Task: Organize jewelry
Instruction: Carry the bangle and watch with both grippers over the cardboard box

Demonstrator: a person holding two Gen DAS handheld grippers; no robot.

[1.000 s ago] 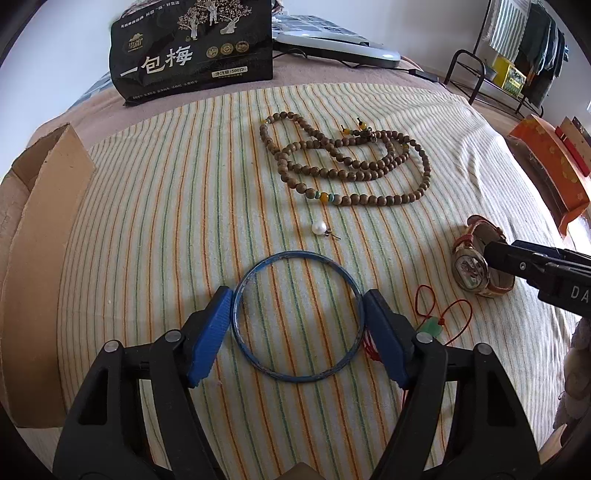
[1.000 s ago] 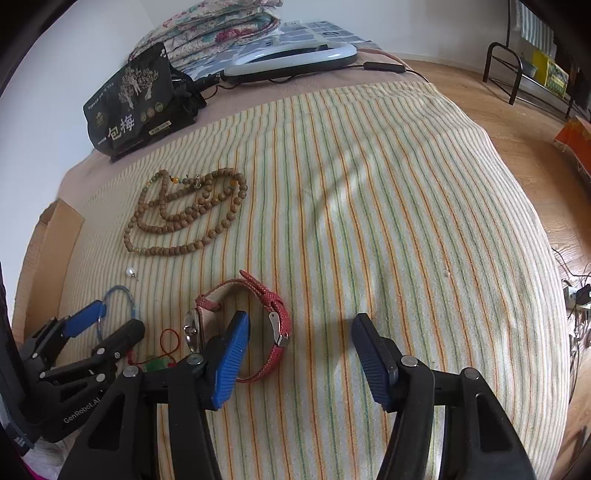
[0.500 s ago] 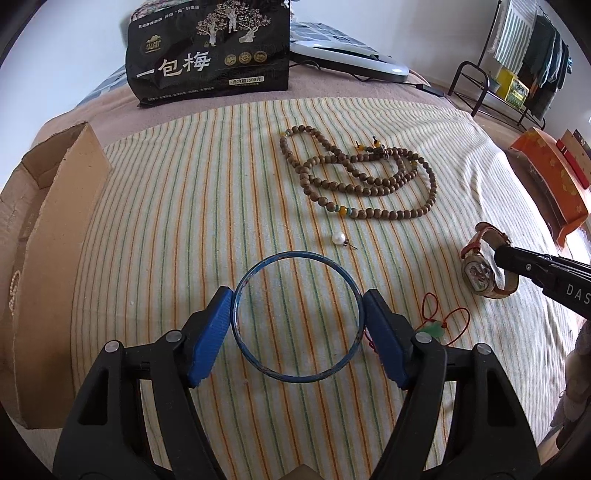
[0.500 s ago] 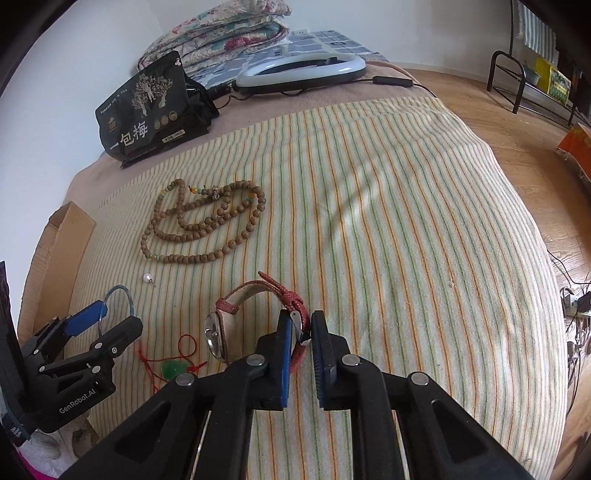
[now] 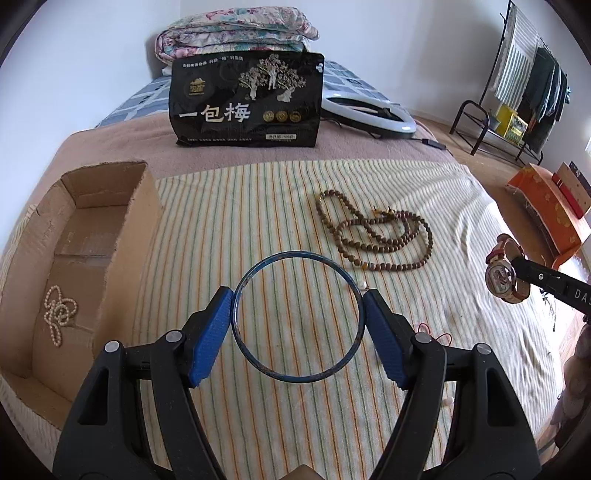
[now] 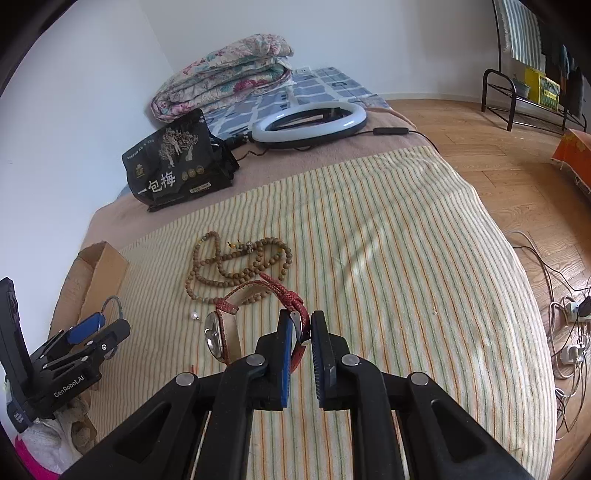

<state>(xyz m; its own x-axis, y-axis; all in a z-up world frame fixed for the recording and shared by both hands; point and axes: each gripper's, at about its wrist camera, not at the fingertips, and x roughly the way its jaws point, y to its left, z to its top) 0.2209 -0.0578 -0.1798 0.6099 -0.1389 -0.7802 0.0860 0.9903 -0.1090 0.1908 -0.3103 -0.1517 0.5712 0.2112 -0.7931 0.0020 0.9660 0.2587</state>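
Note:
My left gripper (image 5: 298,310) is shut on a thin blue bangle (image 5: 258,365), held above the striped blanket between both blue pads. My right gripper (image 6: 300,332) is shut on the red strap of a wristwatch (image 6: 221,334), lifted off the blanket; the same watch (image 5: 504,275) hangs at the right in the left wrist view. A long string of brown wooden beads (image 5: 373,236) lies on the blanket beyond. A single pearl (image 6: 194,315) rests near the beads. An open cardboard box (image 5: 88,221) at the left holds a pearl necklace (image 5: 59,312).
A black snack bag (image 5: 245,99) stands at the back with a ring light (image 5: 369,112) and folded quilt (image 5: 236,35) behind it. A red cord (image 5: 441,336) peeks out by my left finger. Wooden floor, cables (image 6: 565,332) and an orange box (image 5: 546,206) lie to the right.
The right gripper closed on the watch strap and lifted the watch off the blanket. The left gripper rose with the bangle, and the box's inside came into view.

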